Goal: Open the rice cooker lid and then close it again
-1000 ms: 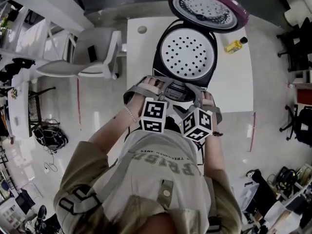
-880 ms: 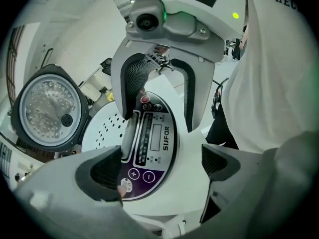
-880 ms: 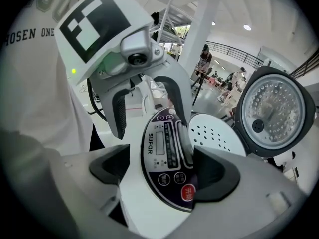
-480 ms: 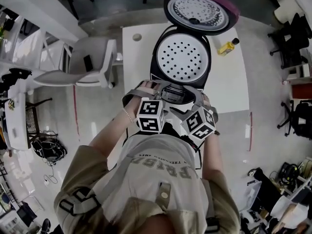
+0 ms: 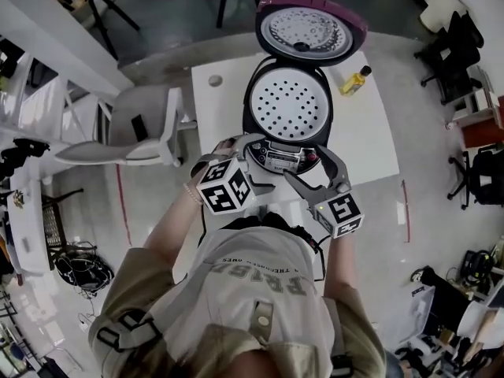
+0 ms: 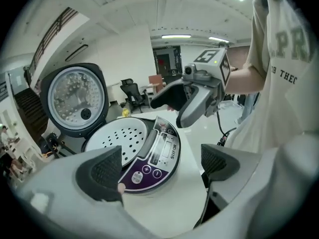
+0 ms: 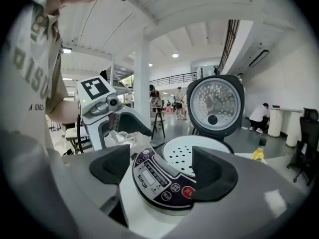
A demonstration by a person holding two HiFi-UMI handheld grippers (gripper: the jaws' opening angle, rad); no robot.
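Item: chair [image 5: 150,128], off the worktop's left side, not in play. Item: left tongs [image 6: 159,169], jaws wide apart, nothing betw. them, held just in front of the control panel [image 6: 157,156], no contact seen. Item: rice cooker [image 5: 287,124], mid-worktop [image 5: 374,144]; lid [image 5: 309,30] swung fully up on its rear hinge, inner face toward the person; perforated tray [image 5: 289,102] sits in the pot mouth. Item: right tongs [image 7: 162,172], jaws likewise apart & empty, near the panel's right side. Item: yellow bottle [image 5: 354,79], on the worktop just right of the lid. Step, as judged: opening done, closing to come. Handling note: reach past the pot to the lid's top rim w/ one tongs and tip it fwd in an arc about the hinge. Keep the other tongs clear of the pot mouth, or brace the cooker's front so the body doesn't slide. Finish w/ a firm press near the front latch till seated. Risks: lid dropping fast; arm knocking the bottle.
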